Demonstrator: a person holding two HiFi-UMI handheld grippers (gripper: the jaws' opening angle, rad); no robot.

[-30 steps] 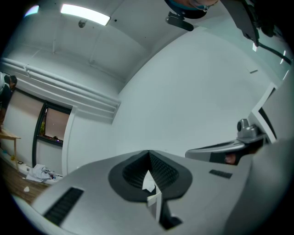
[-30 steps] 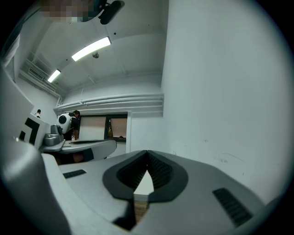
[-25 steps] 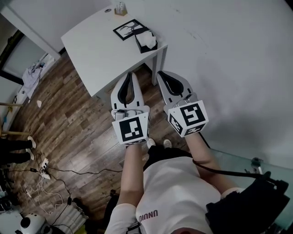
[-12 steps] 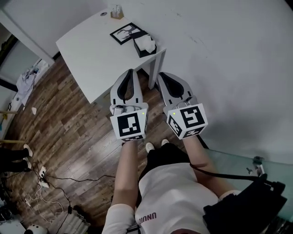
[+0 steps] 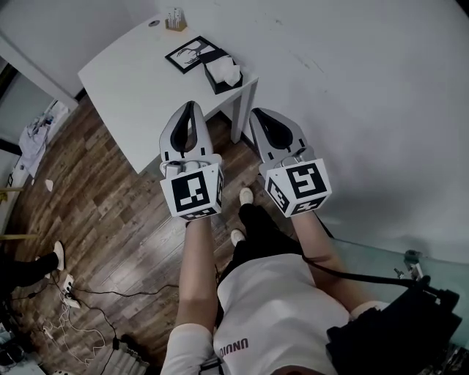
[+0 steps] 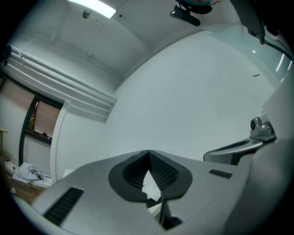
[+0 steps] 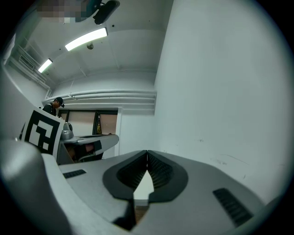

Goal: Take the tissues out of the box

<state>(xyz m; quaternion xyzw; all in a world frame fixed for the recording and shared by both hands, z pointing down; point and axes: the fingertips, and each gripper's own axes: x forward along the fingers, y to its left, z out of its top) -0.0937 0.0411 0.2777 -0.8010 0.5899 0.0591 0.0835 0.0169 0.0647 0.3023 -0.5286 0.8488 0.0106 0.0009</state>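
Note:
A black tissue box (image 5: 223, 73) with a white tissue sticking out of its top stands near the right corner of the white table (image 5: 139, 80), seen in the head view. My left gripper (image 5: 192, 108) is held over the table's near edge, short of the box, its jaws shut with nothing in them. To its right, my right gripper (image 5: 258, 113) hovers beside the table leg, jaws shut and empty. In the left gripper view the jaw tips (image 6: 149, 151) meet; in the right gripper view the tips (image 7: 147, 151) meet as well.
A black-framed picture (image 5: 189, 53) lies flat beside the box, and a small holder (image 5: 174, 20) stands at the table's far edge. A white wall (image 5: 366, 95) runs along the right. Cables (image 5: 80, 307) and a person's shoe (image 5: 60, 255) are on the wooden floor at left.
Both grippers, still shut, have come nearer the table; the left one now reaches over its near edge. The person has taken a step forward.

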